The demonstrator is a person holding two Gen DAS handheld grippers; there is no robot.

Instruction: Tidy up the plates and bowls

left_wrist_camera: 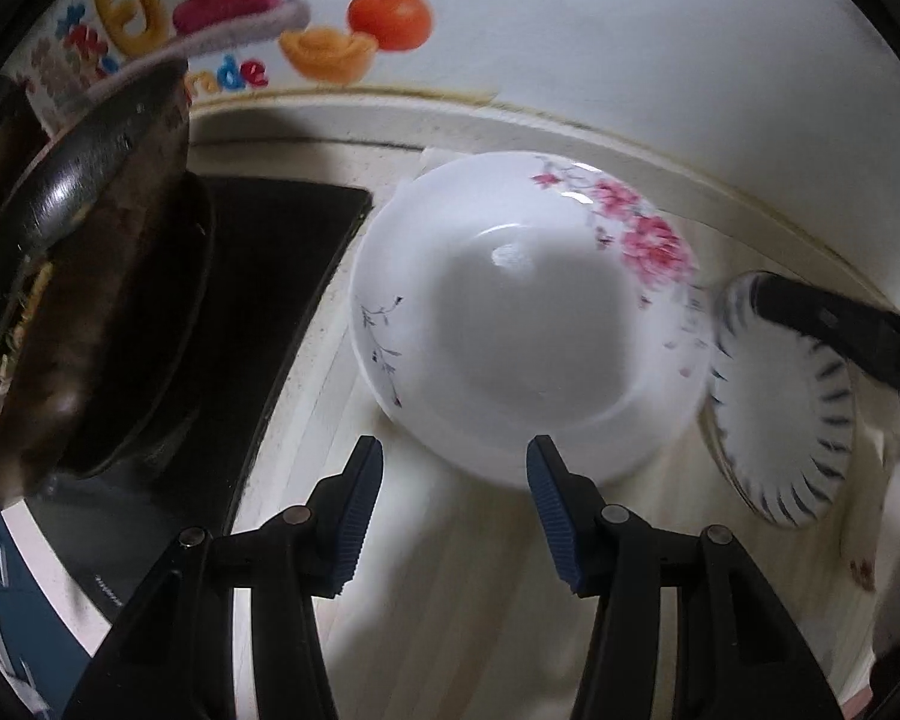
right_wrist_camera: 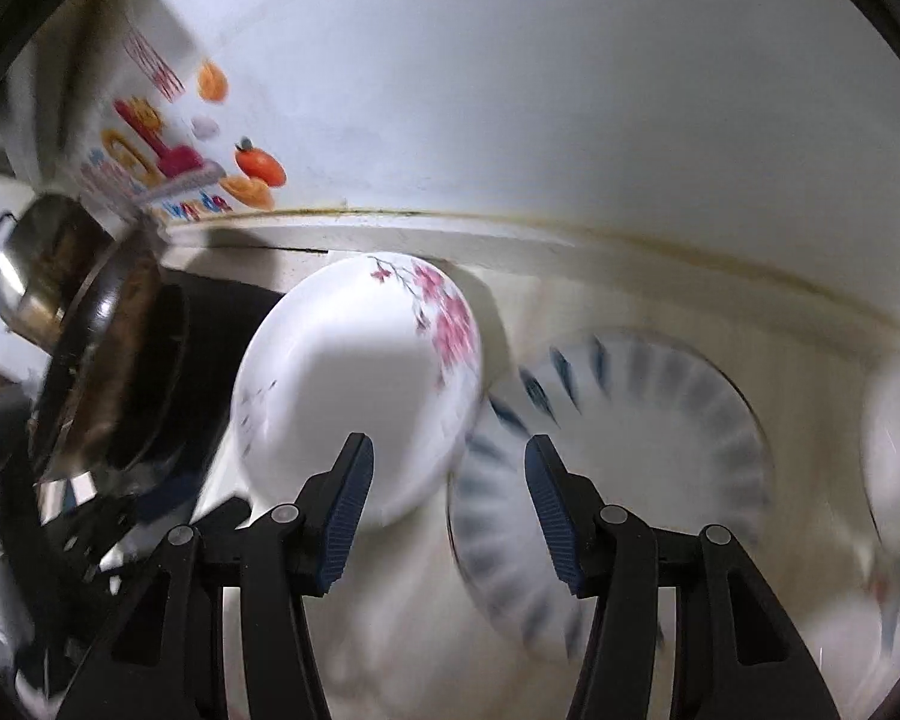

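Note:
A white bowl with pink flowers [left_wrist_camera: 528, 324] sits upright on the pale counter [left_wrist_camera: 450, 600], just ahead of my left gripper [left_wrist_camera: 455, 447], which is open with nothing between its fingers. To the bowl's right lies a white plate with blue stripes [left_wrist_camera: 780, 414], and a black part of the other gripper [left_wrist_camera: 840, 330] hangs over it. In the blurred right wrist view, my right gripper [right_wrist_camera: 447, 444] is open and empty above the spot where the floral bowl [right_wrist_camera: 354, 384] meets the striped plate [right_wrist_camera: 630, 450].
A dark wok [left_wrist_camera: 90, 300] stands on a black cooktop [left_wrist_camera: 282, 276] to the left, with a steel pot [right_wrist_camera: 30, 276] behind it. Another white dish [right_wrist_camera: 894, 450] lies at the far right. The white wall [left_wrist_camera: 570, 30] with colourful stickers [left_wrist_camera: 390, 18] closes off the back.

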